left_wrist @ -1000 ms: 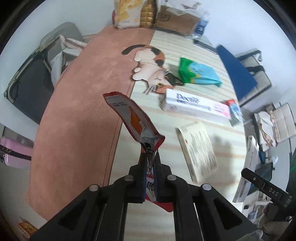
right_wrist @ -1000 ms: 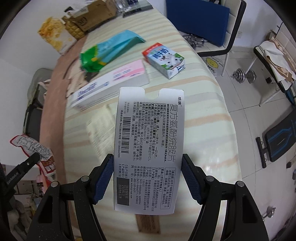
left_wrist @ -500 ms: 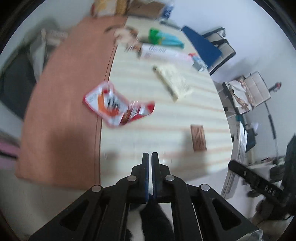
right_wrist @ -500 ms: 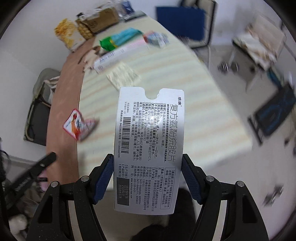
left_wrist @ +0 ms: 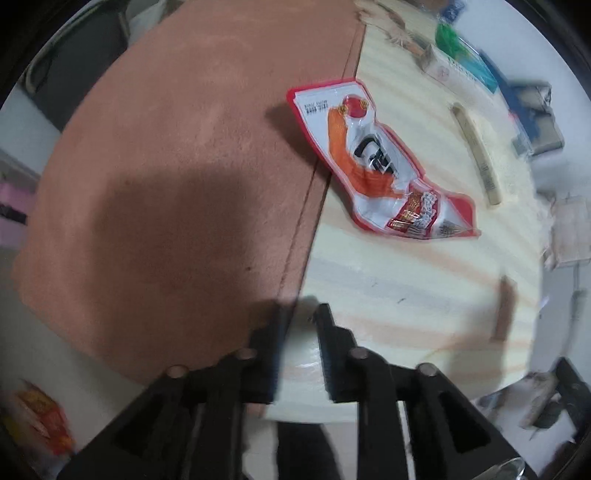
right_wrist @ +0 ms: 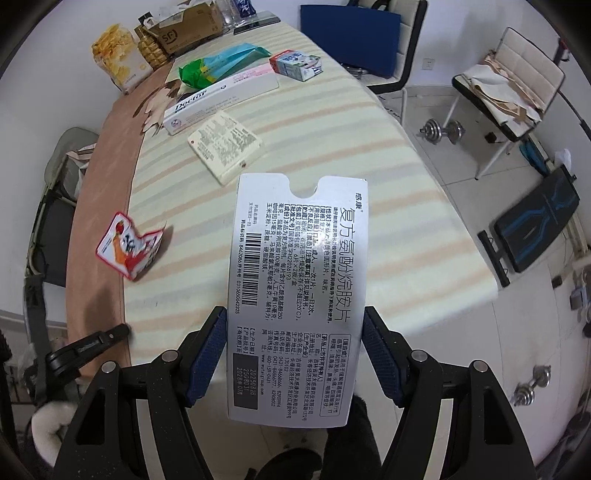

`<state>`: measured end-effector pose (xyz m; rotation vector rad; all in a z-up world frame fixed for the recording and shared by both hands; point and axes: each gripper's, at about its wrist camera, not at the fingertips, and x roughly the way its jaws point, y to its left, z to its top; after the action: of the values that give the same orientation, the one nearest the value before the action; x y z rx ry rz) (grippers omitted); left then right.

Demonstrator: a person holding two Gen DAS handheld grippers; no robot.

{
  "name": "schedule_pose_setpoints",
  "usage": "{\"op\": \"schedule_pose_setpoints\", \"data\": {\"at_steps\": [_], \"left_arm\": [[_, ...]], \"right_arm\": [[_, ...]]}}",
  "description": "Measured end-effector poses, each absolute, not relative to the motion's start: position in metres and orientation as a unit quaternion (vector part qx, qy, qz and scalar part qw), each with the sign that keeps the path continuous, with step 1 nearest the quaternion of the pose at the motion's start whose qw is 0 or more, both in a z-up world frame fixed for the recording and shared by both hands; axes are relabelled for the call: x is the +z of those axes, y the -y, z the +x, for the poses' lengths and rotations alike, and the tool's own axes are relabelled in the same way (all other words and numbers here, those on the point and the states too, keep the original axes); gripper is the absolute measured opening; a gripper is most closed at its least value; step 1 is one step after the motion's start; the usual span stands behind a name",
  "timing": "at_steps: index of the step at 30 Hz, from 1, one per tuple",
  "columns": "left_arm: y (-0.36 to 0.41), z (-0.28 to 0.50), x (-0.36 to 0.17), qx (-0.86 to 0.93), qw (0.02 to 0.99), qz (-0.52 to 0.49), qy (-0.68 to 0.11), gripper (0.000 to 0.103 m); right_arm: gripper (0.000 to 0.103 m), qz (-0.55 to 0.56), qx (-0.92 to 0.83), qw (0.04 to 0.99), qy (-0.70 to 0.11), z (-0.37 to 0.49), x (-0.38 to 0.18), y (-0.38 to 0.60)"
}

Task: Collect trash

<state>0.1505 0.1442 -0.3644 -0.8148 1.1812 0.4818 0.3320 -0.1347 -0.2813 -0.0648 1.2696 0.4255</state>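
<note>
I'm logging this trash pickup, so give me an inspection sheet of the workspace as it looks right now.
Surface: striped table with a brown mat along one side.
Job's things: red wrapper lying loose across the mat's edge; silver card held; flat cream box, long Doctor box, green bag, milk carton on the table.
Clutter: cardboard box and snack bags at the far end.
Grippers: left gripper open, empty; right gripper shut on the silver card.
Cables: nothing seen.
Surroundings: chairs, dumbbells, black bench on the tiled floor.
</note>
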Motion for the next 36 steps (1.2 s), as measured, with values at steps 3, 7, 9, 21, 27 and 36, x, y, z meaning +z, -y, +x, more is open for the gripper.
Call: {"op": "schedule_pose_setpoints", "data": {"at_steps": [3,7,9,21,27,36], "left_arm": [[-0.154,0.141,-0.369,0.167,0.726,-0.494,-0.448,0.098],[-0.158,0.147,-0.37,0.17,0.703,-0.531,-0.442,0.103],[-0.158,0.154,-0.369,0.189,0.685,-0.531,-0.462,0.103],[-0.187,0.232,-0.372,0.277,0.652,-0.492,-0.506,0.101],[-0.177,0.252,-0.355,0.311,0.674,-0.426,-0.517,0.05],[-0.118,0.274,-0.332,0.204,0.752,-0.282,-0.56,0.043]], "right_arm": [[0.074,-0.036,0.205,0.774,-0.598,0.356,-0.289,0.125],[0.074,-0.037,0.214,0.759,-0.614,0.389,-0.302,0.111],[0.074,-0.038,0.219,0.754,-0.618,0.403,-0.305,0.106],[0.074,-0.046,0.221,0.746,-0.627,0.466,-0.316,0.084],[0.074,-0.046,0.209,0.75,-0.625,0.483,-0.321,0.086],[0.074,-0.027,0.198,0.748,-0.633,0.492,-0.33,0.105]]}}
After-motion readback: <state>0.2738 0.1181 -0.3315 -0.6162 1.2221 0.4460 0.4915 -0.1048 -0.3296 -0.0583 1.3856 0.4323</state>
